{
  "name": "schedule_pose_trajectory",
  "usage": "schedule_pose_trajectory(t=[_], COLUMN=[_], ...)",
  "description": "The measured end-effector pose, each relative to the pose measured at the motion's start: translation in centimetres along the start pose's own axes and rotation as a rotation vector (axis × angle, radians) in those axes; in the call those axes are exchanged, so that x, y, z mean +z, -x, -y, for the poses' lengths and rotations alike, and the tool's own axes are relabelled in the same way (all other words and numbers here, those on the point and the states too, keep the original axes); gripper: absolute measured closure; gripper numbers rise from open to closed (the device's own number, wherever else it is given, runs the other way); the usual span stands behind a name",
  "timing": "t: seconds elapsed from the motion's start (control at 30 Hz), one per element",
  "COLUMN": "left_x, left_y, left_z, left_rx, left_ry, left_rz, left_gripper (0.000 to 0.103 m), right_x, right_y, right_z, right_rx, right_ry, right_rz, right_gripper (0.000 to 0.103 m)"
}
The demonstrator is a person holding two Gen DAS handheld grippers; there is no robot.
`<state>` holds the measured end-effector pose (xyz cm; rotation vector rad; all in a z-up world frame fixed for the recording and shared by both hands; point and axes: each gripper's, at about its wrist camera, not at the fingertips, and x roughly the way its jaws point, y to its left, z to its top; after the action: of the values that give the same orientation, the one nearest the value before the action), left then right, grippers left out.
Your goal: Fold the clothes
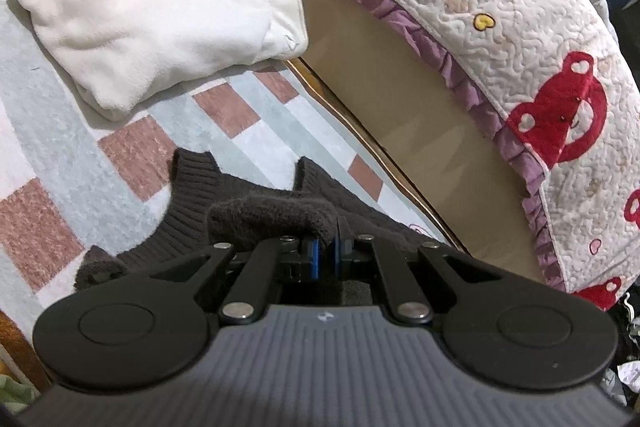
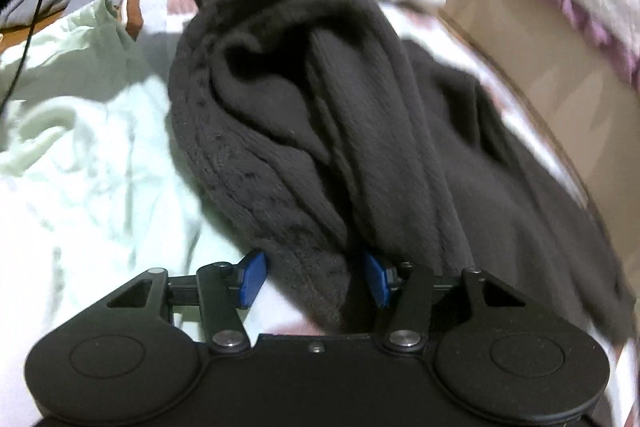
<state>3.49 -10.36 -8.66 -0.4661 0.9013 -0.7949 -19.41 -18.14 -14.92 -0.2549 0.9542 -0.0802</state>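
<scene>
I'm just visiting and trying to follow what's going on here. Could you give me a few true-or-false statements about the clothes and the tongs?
1. The left tongs are shut on the dark knit sweater. True.
2. The right tongs are clamped tight on the sweater. False: their blue pads stand apart, with sweater fabric lying between them.
3. A folded white garment lies on the checked cover, apart from the sweater. True.
4. The quilt has a blue star pattern. False: it is white with red figures and a purple frill.
</scene>
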Motion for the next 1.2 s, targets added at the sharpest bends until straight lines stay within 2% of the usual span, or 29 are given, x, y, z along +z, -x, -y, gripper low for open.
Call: schedule_pose_trajectory(t=[0.03, 0.07, 0.1, 0.2, 0.3, 0.33, 0.4, 0.47, 0.5, 0.57, 0.63, 0.73, 0.77, 0.8, 0.83, 0.87, 0.97, 1.03, 1.1, 1.2], left_x=[0.1, 0.2, 0.3, 0.5, 0.7, 0.7, 0.7, 0.4, 0.2, 0.1, -0.1, 0.2, 0.3, 0.3, 0.4, 0.4, 0.2, 0.1, 0.2, 0.3], left_y=[0.1, 0.2, 0.4, 0.7, 1.3, 1.6, 2.6, 3.4, 3.7, 3.9, 4.1, 3.9, 3.7, 3.5, 3.2, 3.0, 2.6, 2.3, 2.1, 2.0], left_z=[-0.1, -0.2, -0.2, -0.1, 0.5, 0.8, 1.5, 2.3, 2.5, 2.9, 3.2, 2.5, 2.1, 1.6, 0.8, 0.2, -1.2, -1.1, -0.6, 0.6], left_rx=[0.0, -0.004, -0.004, 0.028, 0.032, 0.027, 0.007, -0.019, -0.025, -0.031, -0.038, -0.089, -0.106, -0.126, -0.149, -0.162, -0.162, -0.142, -0.109, -0.046], left_ry=[0.009, 0.016, 0.015, -0.022, -0.06, -0.07, -0.094, -0.112, -0.117, -0.122, -0.128, -0.063, -0.035, 0.003, 0.053, 0.089, 0.135, 0.109, 0.068, -0.042], left_rz=[-0.001, -0.003, -0.007, -0.024, -0.036, -0.04, -0.057, -0.068, -0.063, -0.04, -0.018, 0.007, 0.001, -0.009, -0.021, -0.031, -0.051, -0.056, -0.048, -0.011], left_gripper=[0.097, 0.097, 0.097, 0.097, 0.097, 0.097, 0.097, 0.097, 0.097, 0.097, 0.097, 0.097, 0.097, 0.097, 0.097, 0.097, 0.097, 0.097, 0.097, 0.097], right_x=[0.1, 0.2, 0.2, 0.5, 0.8, 0.8, 1.0, 1.9, 2.4, 2.9, 3.2, 3.3, 3.3, 3.4, 3.3, 3.1, 2.5, 1.8, 1.7, 2.5], right_y=[-0.3, -0.6, -0.6, 3.2, 9.0, 10.7, 14.3, 17.8, 19.2, 20.1, 19.6, 14.7, 12.9, 11.1, 9.5, 8.1, 4.0, 3.4, 3.8, 5.7], right_z=[-0.1, -0.3, -0.2, 2.6, 6.0, 7.0, 9.1, 10.6, 10.9, 10.1, 8.7, 4.8, 3.6, 2.7, 1.8, 0.9, -0.5, 0.0, 0.2, -1.3], right_rx=[-0.011, -0.023, -0.021, 0.141, 0.287, 0.313, 0.374, 0.384, 0.352, 0.33, 0.325, 0.298, 0.306, 0.314, 0.317, 0.297, 0.206, 0.181, 0.178, 0.214], right_ry=[0.004, 0.008, -0.003, -0.22, -0.383, -0.425, -0.511, -0.538, -0.506, -0.413, -0.334, -0.271, -0.258, -0.251, -0.241, -0.217, -0.116, -0.101, -0.086, -0.019], right_rz=[0.013, 0.026, 0.038, 0.073, 0.121, 0.138, 0.213, 0.285, 0.3, 0.277, 0.227, 0.107, 0.089, 0.072, 0.055, 0.036, -0.048, -0.051, -0.054, 0.003], right_gripper=[0.059, 0.088, 0.088, 0.094, 0.094, 0.101, 0.102, 0.102, 0.101, 0.101, 0.095, 0.09, 0.069, 0.042, 0.033, 0.032, 0.035, 0.036, 0.043, 0.044])
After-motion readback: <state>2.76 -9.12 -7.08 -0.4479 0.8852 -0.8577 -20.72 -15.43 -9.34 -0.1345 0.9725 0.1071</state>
